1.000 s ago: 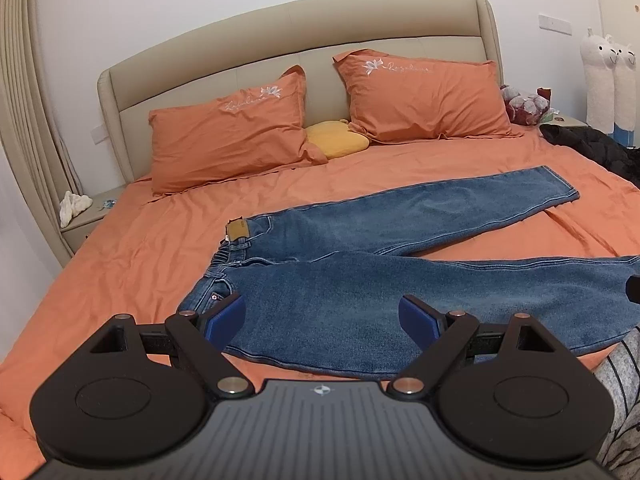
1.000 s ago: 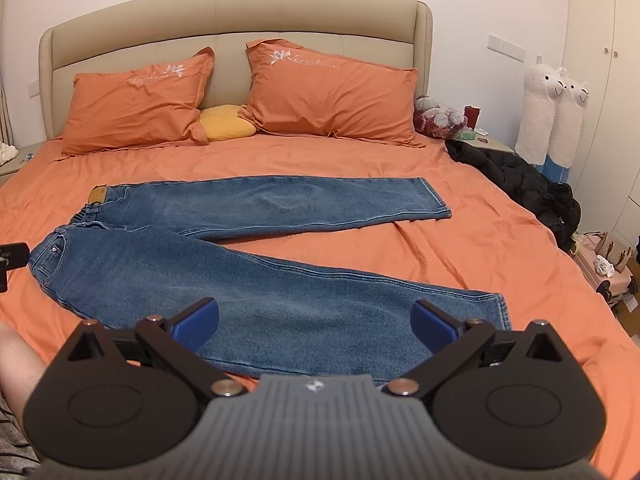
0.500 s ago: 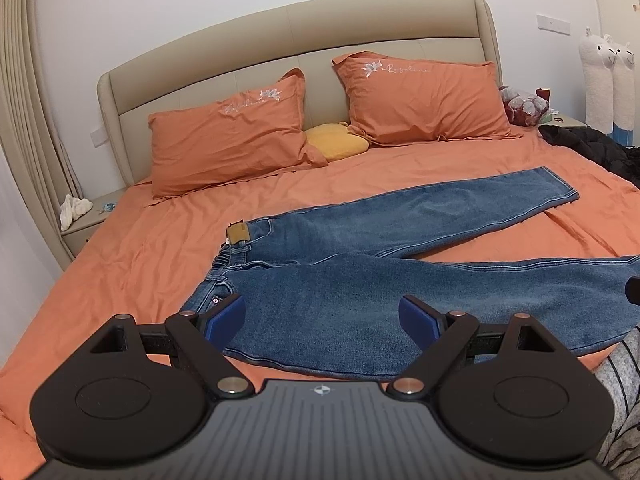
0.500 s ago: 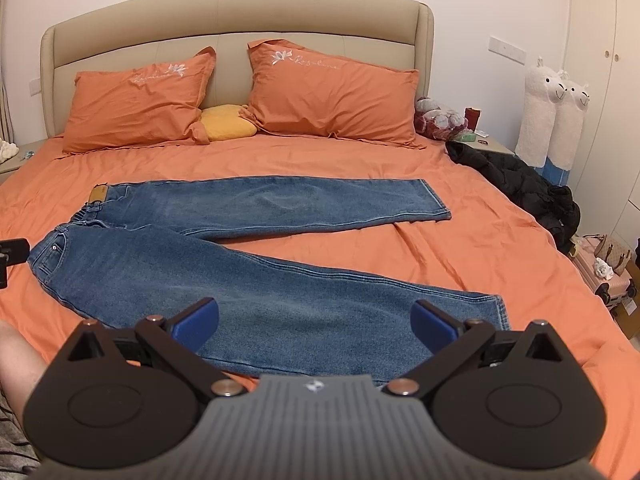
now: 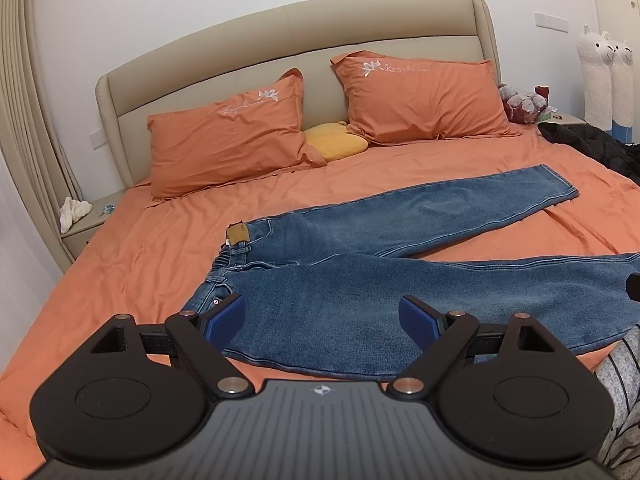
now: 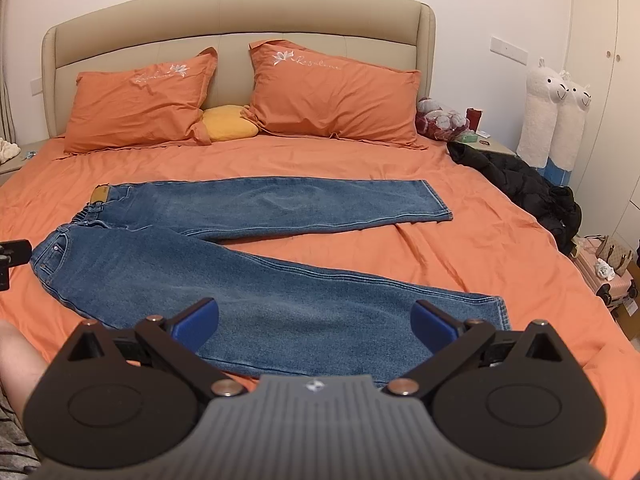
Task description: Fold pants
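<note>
Blue jeans (image 5: 360,280) lie flat on the orange bed (image 5: 120,264), waistband to the left, legs spread apart in a V toward the right. They also show in the right wrist view (image 6: 248,272). My left gripper (image 5: 322,316) is open and empty, held above the near edge of the jeans by the waist end. My right gripper (image 6: 314,322) is open and empty, above the near leg toward its hem (image 6: 498,312). The far leg's hem (image 6: 436,200) lies toward the middle of the bed.
Two orange pillows (image 6: 140,100) and a yellow cushion (image 6: 228,128) lie against the headboard. A black jacket (image 6: 520,184) sits on the bed's right edge. Alpaca plush toys (image 6: 556,112) stand by the wall. A nightstand (image 5: 84,224) stands left. A pink suitcase (image 6: 608,276) sits at right.
Both grippers have drifted slightly back or up, so the jeans sit a little lower in view. The jeans have not moved and both grippers stay open.
</note>
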`<move>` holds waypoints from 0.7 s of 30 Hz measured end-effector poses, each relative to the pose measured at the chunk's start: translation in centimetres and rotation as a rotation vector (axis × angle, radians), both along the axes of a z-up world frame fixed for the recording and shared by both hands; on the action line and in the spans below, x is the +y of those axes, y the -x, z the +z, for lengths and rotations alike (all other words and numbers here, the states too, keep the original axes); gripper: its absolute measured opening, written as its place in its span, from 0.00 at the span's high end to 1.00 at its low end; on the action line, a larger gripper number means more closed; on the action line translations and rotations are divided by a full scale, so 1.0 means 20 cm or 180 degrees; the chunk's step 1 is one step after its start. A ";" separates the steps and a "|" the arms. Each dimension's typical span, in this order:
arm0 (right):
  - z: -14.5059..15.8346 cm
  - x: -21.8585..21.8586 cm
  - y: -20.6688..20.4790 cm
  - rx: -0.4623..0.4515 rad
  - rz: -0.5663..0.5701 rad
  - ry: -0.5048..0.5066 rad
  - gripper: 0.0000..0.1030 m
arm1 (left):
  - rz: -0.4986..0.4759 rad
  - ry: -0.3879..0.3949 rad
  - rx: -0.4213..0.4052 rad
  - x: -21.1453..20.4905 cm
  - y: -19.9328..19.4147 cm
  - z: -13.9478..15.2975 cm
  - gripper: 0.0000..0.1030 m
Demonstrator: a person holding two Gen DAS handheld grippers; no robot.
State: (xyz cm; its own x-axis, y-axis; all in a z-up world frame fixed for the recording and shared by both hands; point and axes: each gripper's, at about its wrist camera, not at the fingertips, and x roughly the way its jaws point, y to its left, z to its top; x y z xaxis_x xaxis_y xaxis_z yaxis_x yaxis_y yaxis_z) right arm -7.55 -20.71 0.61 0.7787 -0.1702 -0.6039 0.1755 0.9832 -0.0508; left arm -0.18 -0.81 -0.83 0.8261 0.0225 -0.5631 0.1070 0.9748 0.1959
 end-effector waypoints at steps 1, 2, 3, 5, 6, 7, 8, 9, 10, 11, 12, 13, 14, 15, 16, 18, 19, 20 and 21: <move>0.00 0.00 0.00 0.0002 0.0000 0.0000 0.05 | 0.0006 -0.0002 -0.0002 0.00 0.00 0.00 0.02; 0.00 0.00 0.00 0.0005 0.0000 0.0001 0.05 | 0.0007 -0.0001 -0.0002 0.00 0.00 0.00 0.02; 0.00 0.00 0.00 0.0007 0.0002 0.0000 0.05 | 0.0003 -0.0004 -0.0001 0.00 0.00 0.00 0.02; 0.00 0.00 0.00 0.0010 0.0010 0.0004 0.05 | 0.0002 -0.0027 -0.0005 0.00 0.00 0.00 0.02; -0.01 0.00 0.00 0.0014 0.0015 0.0007 0.05 | -0.0005 -0.0052 -0.0008 0.00 -0.01 0.00 0.02; -0.01 0.00 0.00 0.0019 0.0020 0.0006 0.05 | -0.0012 -0.0082 -0.0012 0.01 -0.01 0.00 0.02; -0.01 -0.01 -0.01 0.0025 0.0028 0.0002 0.05 | -0.0022 -0.0124 -0.0013 0.01 -0.02 0.00 0.02; -0.01 -0.02 -0.01 0.0036 0.0044 -0.0006 0.05 | -0.0032 -0.0175 -0.0017 0.01 -0.02 0.00 0.02; -0.02 -0.03 -0.02 0.0031 0.0072 -0.0032 0.05 | -0.0044 -0.0235 -0.0029 0.02 -0.03 0.00 0.02; -0.02 -0.05 -0.02 -0.0005 0.0131 -0.0088 0.05 | -0.0058 -0.0304 -0.0044 0.02 -0.04 0.01 0.02; -0.02 -0.06 -0.02 -0.0050 0.0203 -0.0163 0.05 | -0.0085 -0.0380 -0.0061 0.02 -0.04 0.01 0.02; -0.03 -0.08 -0.02 -0.0084 0.0261 -0.0226 0.05 | -0.0124 -0.0445 -0.0075 0.03 -0.04 0.01 0.03; -0.03 -0.10 -0.03 -0.0099 0.0314 -0.0261 0.05 | -0.0170 -0.0506 -0.0081 0.04 -0.05 0.02 0.03; -0.03 -0.13 -0.04 -0.0099 0.0366 -0.0276 0.05 | -0.0217 -0.0566 -0.0079 0.04 -0.06 0.02 0.04; -0.03 -0.15 -0.06 -0.0088 0.0420 -0.0293 0.05 | -0.0277 -0.0620 -0.0070 0.06 -0.08 0.02 0.08; -0.04 -0.21 -0.11 -0.0039 0.0567 -0.0330 0.05 | -0.0391 -0.0742 -0.0043 0.08 -0.12 0.03 0.11; -0.05 -0.24 -0.14 0.0030 0.0622 -0.0330 0.05 | -0.0461 -0.0804 -0.0016 0.09 -0.14 0.02 0.11; -0.05 -0.27 -0.18 0.0113 0.0666 -0.0301 0.05 | -0.0544 -0.0870 0.0002 0.10 -0.17 0.01 0.12; -0.06 -0.30 -0.22 0.0188 0.0704 -0.0242 0.05 | -0.0616 -0.0935 0.0022 0.12 -0.20 0.00 0.13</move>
State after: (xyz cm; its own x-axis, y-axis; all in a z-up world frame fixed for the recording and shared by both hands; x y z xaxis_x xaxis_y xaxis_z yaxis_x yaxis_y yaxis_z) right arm -3.13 -26.68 -0.69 0.7549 0.0481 -0.6540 -0.0455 0.9987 0.0210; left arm 3.74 1.59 -0.73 0.8270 0.0279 -0.5615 0.2865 0.8384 0.4637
